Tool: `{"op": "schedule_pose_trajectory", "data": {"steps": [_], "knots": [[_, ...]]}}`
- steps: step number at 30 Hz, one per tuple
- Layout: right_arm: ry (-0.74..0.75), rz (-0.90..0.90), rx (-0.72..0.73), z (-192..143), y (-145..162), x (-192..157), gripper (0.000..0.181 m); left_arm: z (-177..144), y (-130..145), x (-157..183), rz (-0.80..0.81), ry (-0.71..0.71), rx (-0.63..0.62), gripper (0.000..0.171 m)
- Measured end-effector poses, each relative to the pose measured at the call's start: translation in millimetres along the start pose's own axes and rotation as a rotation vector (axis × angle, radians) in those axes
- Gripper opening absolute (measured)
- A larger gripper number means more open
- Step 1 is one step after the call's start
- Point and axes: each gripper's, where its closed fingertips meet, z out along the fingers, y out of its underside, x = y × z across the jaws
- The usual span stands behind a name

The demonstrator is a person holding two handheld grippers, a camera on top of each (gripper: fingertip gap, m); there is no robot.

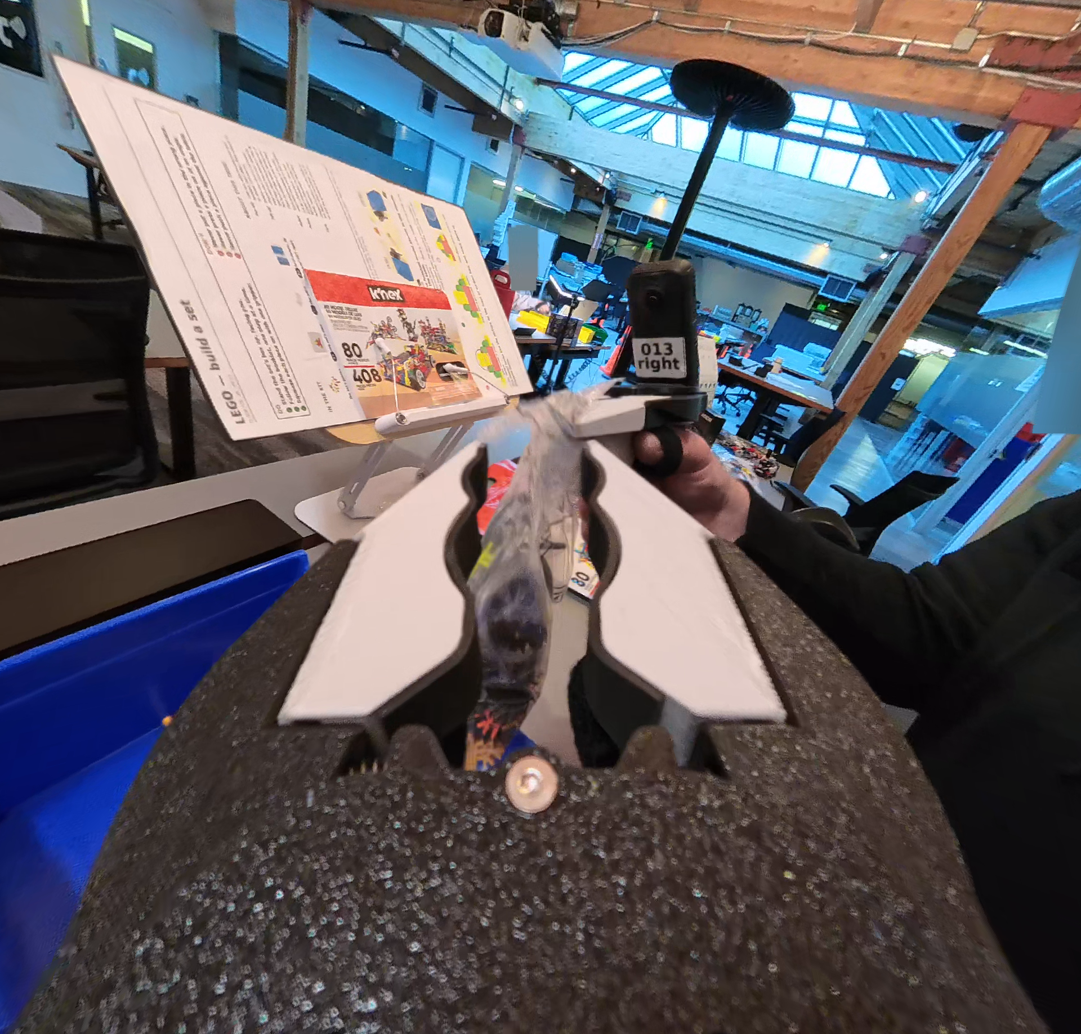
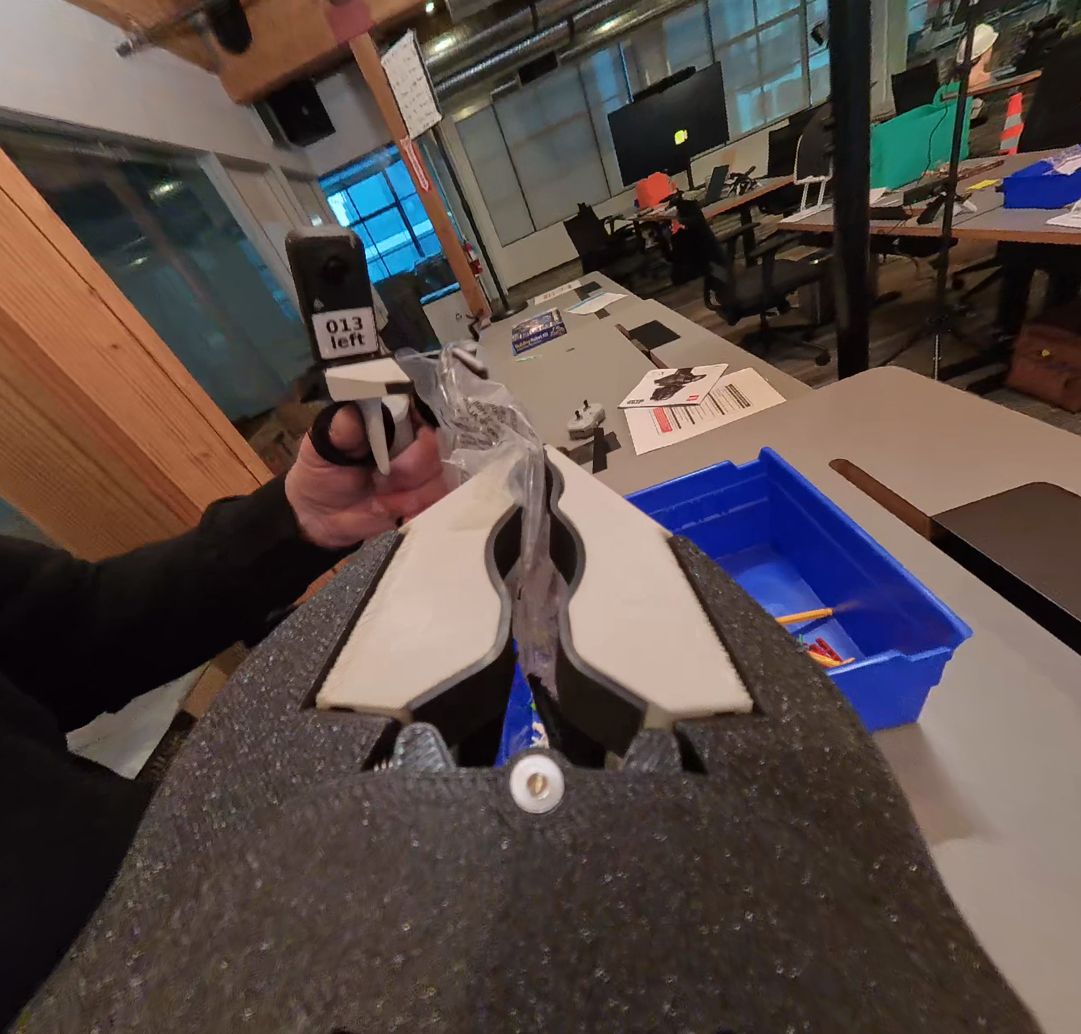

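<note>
A clear plastic bag (image 1: 515,567) of small coloured building pieces and dark wheels hangs between both grippers. My left gripper (image 1: 535,450) is closed around the bag's bulky part, its jaws held a little apart by the contents. My right gripper (image 2: 535,468) is shut tight on the bag's thin crinkled film (image 2: 485,421). In the left wrist view the right gripper (image 1: 585,415) pinches the bag's top, a hand on its handle. In the right wrist view the left gripper (image 2: 409,383) grips the bag's far end. Both are held above the table, beside a blue bin (image 2: 819,538).
The blue bin, also in the left wrist view (image 1: 117,684), holds a few orange and red pieces (image 2: 819,649). A tilted stand carries a printed sheet (image 1: 263,216) and a toy-set booklet (image 1: 392,351). Papers (image 2: 696,403) lie on the grey table (image 2: 936,421). Desks and chairs stand beyond. Left tips to right tips: about 7 cm.
</note>
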Motion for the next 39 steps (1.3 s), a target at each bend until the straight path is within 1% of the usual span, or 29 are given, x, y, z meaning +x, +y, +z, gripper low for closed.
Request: {"op": "schedule_pose_trajectory", "data": {"steps": [1,2,3,4,5,7,10,11,12,14,15,18,20,21,22,23,24,25,26,28,30,33,39], "knots": [[-0.011,0.004,-0.008,2,2,-3,0.0,0,0,0,0.011,0.003,-0.012,0.032],[-0.022,0.011,-0.006,3,3,-5,0.0,1,4,1,0.018,0.009,-0.04,0.027],[-0.029,0.024,0.002,5,2,-7,0.0,4,12,0,0.018,0.004,-0.09,0.018],[-0.033,0.034,0.009,6,1,-7,0.0,6,21,-3,0.024,-0.014,-0.141,0.003],[-0.034,0.036,0.009,6,1,-8,0.0,7,25,-5,0.045,-0.034,-0.152,0.0],[-0.03,0.038,0.008,6,-1,-7,0.0,8,27,5,0.041,0.024,-0.148,0.0],[-0.023,0.026,-0.007,4,0,-6,0.0,4,22,6,0.067,0.021,-0.138,0.0],[-0.017,0.021,-0.014,3,1,-5,0.0,4,19,5,0.073,0.01,-0.138,0.005],[-0.015,0.023,-0.02,3,2,-5,0.0,3,17,6,0.095,0.004,-0.151,0.015],[-0.013,0.025,-0.019,3,2,-4,0.0,5,21,14,0.152,0.027,-0.212,0.03],[-0.011,0.027,-0.019,3,2,-4,0.0,7,24,15,0.199,0.011,-0.247,0.037],[-0.001,0.032,-0.019,5,2,-3,0.0,14,39,23,0.324,-0.007,-0.345,0.044],[0.005,0.035,-0.02,6,2,-1,0.0,18,44,27,0.384,-0.021,-0.367,0.046],[0.003,0.039,-0.02,6,2,-1,0.0,19,45,25,0.422,-0.051,-0.375,0.045],[0.001,0.04,-0.021,6,2,-1,0.0,19,40,20,0.471,-0.111,-0.361,0.039],[0.0,0.04,-0.021,6,2,-2,0.0,20,35,17,0.501,-0.146,-0.342,0.025],[0.001,0.041,-0.022,6,2,-1,0.0,20,32,16,0.51,-0.163,-0.337,0.019],[0.001,0.044,-0.023,6,2,-1,0.0,20,29,14,0.524,-0.18,-0.332,0.008],[0.0,0.047,-0.024,5,2,-1,0.0,19,27,11,0.547,-0.199,-0.331,0.003],[-0.003,0.052,-0.03,5,3,0,0.0,17,23,9,0.575,-0.221,-0.332,0.0],[-0.019,0.064,-0.035,4,4,-1,0.0,15,16,10,0.557,-0.221,-0.3,0.0],[-0.072,0.067,-0.054,5,7,-8,0.0,11,-1,7,0.477,-0.23,-0.215,0.0],[-0.208,0.078,-0.09,6,13,-31,0.0,8,-11,-1,0.302,-0.23,-0.147,0.0]]}}
